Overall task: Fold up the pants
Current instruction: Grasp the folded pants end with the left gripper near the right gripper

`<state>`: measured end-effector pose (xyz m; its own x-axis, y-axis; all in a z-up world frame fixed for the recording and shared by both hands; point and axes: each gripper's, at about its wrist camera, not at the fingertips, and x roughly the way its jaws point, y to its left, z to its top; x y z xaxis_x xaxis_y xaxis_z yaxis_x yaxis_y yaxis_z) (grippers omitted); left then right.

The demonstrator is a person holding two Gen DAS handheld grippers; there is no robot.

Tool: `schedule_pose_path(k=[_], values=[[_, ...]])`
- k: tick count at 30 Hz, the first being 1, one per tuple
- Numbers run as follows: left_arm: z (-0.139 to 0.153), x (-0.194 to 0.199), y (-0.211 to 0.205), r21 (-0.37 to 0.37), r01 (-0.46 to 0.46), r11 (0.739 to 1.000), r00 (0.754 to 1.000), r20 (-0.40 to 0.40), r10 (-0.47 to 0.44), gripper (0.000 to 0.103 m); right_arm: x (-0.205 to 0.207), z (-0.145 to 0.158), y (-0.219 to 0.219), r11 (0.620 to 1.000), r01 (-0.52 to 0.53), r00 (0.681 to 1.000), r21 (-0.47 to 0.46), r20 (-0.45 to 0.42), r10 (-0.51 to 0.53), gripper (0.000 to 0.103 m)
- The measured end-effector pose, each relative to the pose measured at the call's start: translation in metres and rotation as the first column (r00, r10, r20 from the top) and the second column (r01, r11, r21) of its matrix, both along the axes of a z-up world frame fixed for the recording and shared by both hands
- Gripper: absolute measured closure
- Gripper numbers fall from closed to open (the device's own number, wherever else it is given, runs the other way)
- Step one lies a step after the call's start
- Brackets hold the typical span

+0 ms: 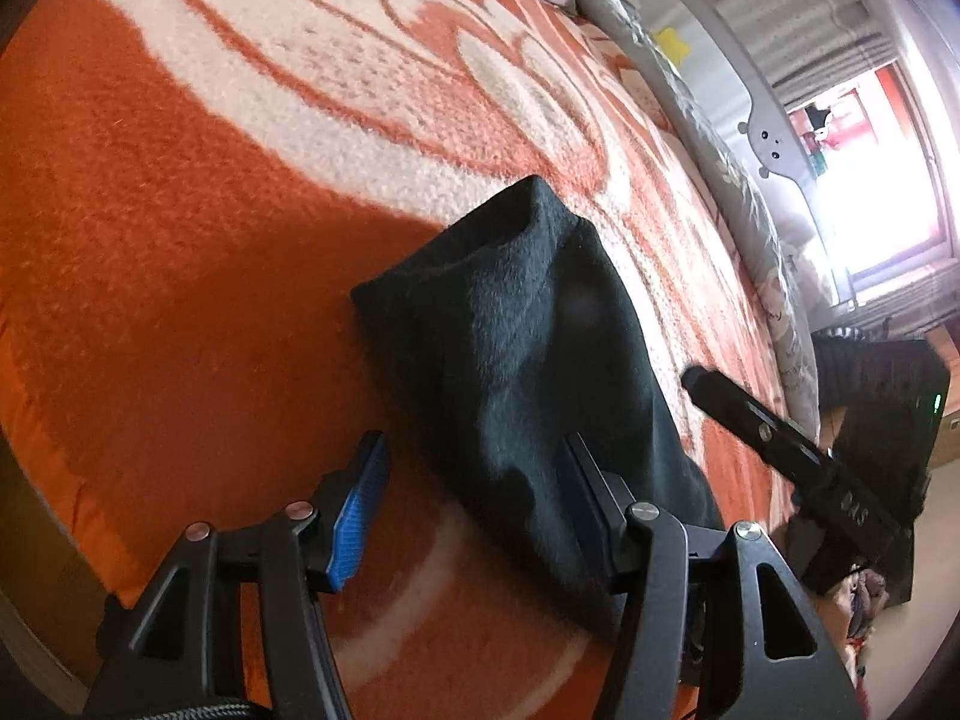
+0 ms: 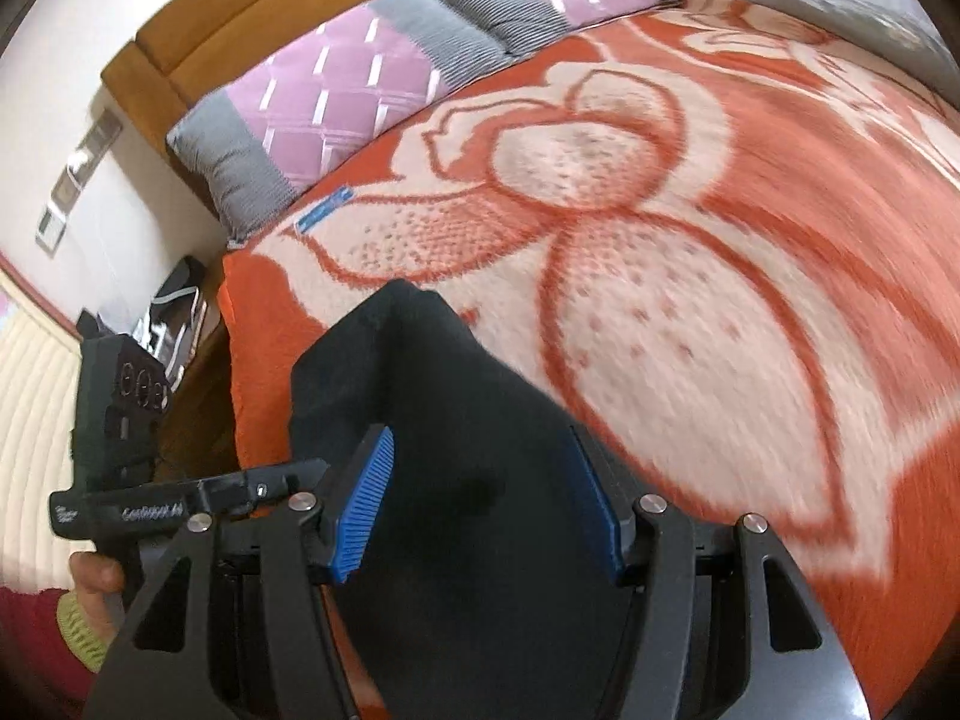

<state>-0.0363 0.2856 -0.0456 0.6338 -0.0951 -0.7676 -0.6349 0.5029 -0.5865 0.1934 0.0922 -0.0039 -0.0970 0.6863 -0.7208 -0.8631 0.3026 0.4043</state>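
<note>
Both grippers, left gripper (image 1: 474, 504) and right gripper (image 2: 480, 498), are black frames with silver screws and ribbed blue finger pads (image 2: 363, 504), plus bare fingers (image 2: 96, 576) at 8 o'clock.

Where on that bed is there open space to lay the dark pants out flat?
The widest bare stretch is the blanket between the pants and the pillows. Another lies left of the pants, toward the orange edge. It is crowded nearest the cameras, where both the left gripper and right gripper straddle the cloth.
</note>
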Motion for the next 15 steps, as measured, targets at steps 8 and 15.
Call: schedule_pose_path(k=[8,15], values=[[-0.01,0.005,0.011,-0.006,-0.022,1.0,0.999,0.037,0.022,0.046,0.002,-0.015,0.064,0.987,-0.154,0.988,-0.056,0.009,0.154,0.043],[-0.012,0.013,0.011,0.067,-0.019,0.998,1.0,0.018,0.018,0.068,0.008,-0.037,0.089,0.97,-0.224,0.973,-0.092,-0.071,0.218,0.065]])
